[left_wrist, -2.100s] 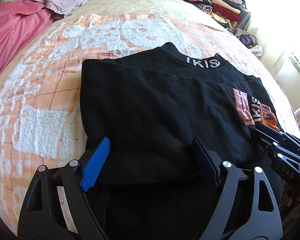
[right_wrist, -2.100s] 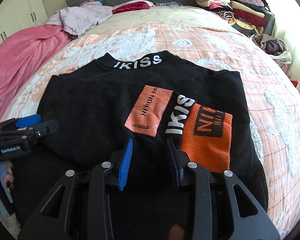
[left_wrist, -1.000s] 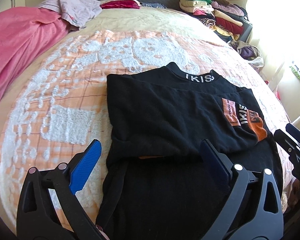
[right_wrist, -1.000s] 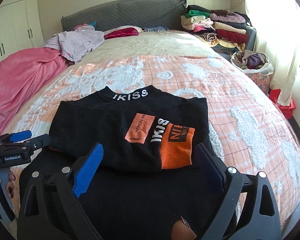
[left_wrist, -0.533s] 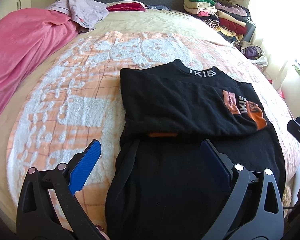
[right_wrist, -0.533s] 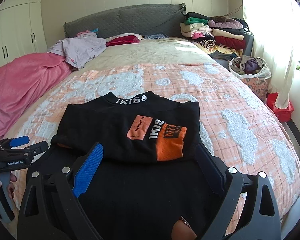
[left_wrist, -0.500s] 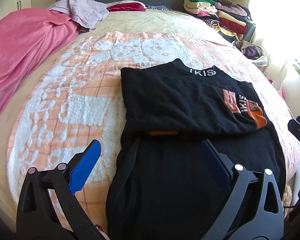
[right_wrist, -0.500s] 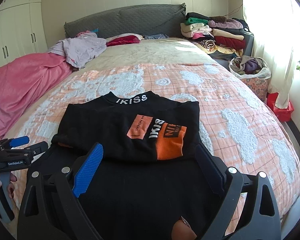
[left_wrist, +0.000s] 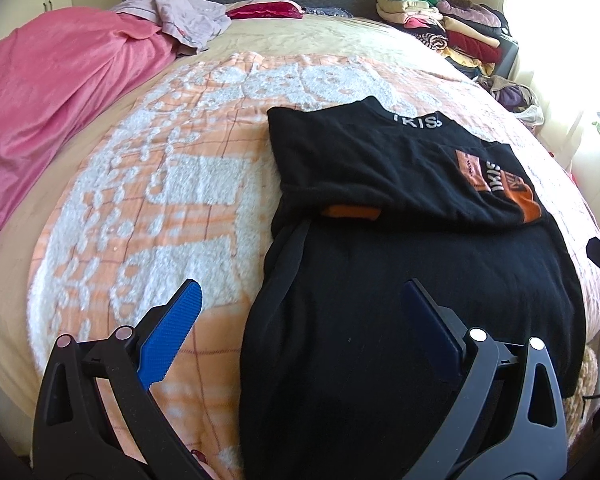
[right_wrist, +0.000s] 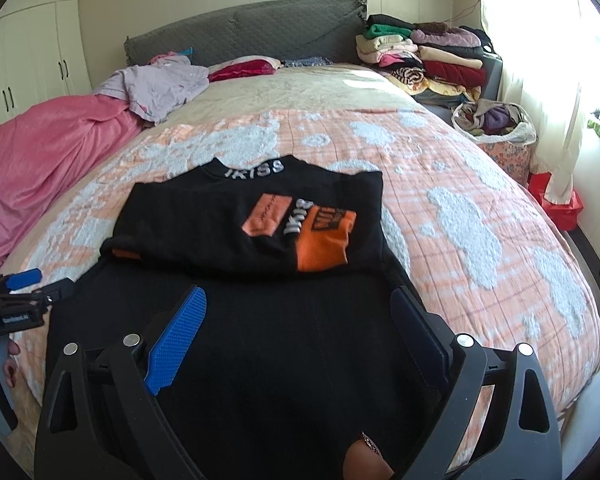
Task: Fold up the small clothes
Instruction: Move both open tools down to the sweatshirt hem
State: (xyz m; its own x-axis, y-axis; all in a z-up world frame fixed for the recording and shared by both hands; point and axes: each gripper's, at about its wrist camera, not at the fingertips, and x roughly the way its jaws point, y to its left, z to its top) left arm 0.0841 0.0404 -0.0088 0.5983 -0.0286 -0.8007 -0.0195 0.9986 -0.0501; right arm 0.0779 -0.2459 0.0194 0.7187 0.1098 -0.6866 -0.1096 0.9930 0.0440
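While both grippers — left (left_wrist: 300,316), right (right_wrist: 300,320) — hang wide open, pinch the black top's (right_wrist: 260,340) near hem evenly and fold it toward the collar (right_wrist: 256,169).

"IKISS" on black top's collar (right_wrist: 254,169)

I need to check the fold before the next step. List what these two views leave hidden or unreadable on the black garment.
- Near hem of the black garment: cut off by the bottom edge and the left gripper in the left wrist view.
- The same hem in the right wrist view: behind the right gripper.
- Print on the orange patch: blurred in the right wrist view.
- Layers under the folded-down top: covered.
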